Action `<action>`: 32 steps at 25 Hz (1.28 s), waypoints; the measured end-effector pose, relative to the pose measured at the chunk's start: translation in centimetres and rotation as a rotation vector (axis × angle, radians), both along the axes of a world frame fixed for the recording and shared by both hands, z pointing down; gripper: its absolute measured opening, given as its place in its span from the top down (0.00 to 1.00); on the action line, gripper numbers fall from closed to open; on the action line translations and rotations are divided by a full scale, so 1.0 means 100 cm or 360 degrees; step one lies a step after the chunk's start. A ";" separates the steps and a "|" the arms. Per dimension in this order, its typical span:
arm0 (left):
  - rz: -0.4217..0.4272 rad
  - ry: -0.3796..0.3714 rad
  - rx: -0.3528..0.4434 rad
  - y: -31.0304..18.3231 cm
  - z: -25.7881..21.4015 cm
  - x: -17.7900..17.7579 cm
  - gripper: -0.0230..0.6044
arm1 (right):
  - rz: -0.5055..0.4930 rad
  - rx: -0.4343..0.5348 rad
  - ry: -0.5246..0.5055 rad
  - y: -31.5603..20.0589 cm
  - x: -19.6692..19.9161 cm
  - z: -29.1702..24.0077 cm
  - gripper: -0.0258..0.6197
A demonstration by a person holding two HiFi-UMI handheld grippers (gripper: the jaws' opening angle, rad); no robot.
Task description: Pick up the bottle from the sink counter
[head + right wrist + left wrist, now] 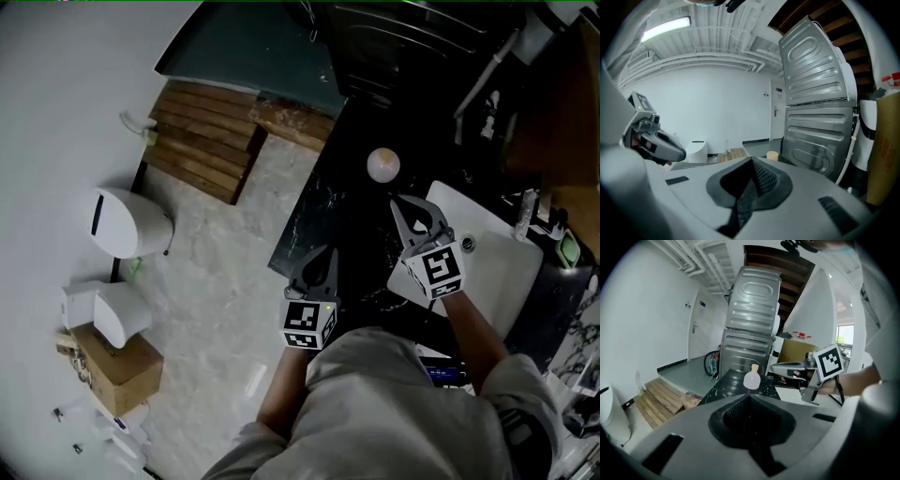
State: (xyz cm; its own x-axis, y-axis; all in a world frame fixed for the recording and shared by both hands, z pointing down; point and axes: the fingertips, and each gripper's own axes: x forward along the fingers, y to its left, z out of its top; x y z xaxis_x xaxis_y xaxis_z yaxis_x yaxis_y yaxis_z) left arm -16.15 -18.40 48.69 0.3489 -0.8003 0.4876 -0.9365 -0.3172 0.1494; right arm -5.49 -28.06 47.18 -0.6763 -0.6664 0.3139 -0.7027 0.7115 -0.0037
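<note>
Left claw: clenched, jaws together with nothing between them, over the near edge of the dark marble worktop.
Right claw: clenched and empty, just beside the left one on its right, above the rim of the white sink.
Bottle: round, pale, cork-topped, upright on the worktop ahead of both claws, apart from each, nearer the right claw's line.
In the way: only bare worktop lies between the claw tips and the bottle.
Beyond the bottle: a ribbed metal panel.
Left of the left claw: toilet on the floor, well apart, and wooden slats ahead-left.
Writing: square markers on the claws' cubes. The red print high on the right in the left gripper view is too small to read.
</note>
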 end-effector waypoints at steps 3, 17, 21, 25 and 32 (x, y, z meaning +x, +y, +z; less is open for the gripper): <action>0.0021 0.0006 -0.0058 0.001 0.008 0.001 0.94 | 0.0062 0.0023 -0.0014 -0.013 -0.005 0.006 0.95; 0.0140 0.0068 -0.0085 -0.035 0.037 0.007 0.94 | 0.0286 0.0057 -0.0005 -0.052 -0.005 0.029 0.94; 0.0166 0.0075 -0.0085 -0.042 0.037 0.007 0.94 | 0.0327 0.0145 0.0010 -0.060 -0.001 0.025 0.86; 0.0173 0.0080 -0.0081 -0.045 0.036 0.005 0.94 | 0.0341 0.0154 -0.0017 -0.066 -0.002 0.027 0.74; 0.0126 0.0076 -0.0092 -0.045 0.037 -0.004 0.94 | 0.0301 0.0131 -0.0006 -0.075 -0.009 0.043 0.72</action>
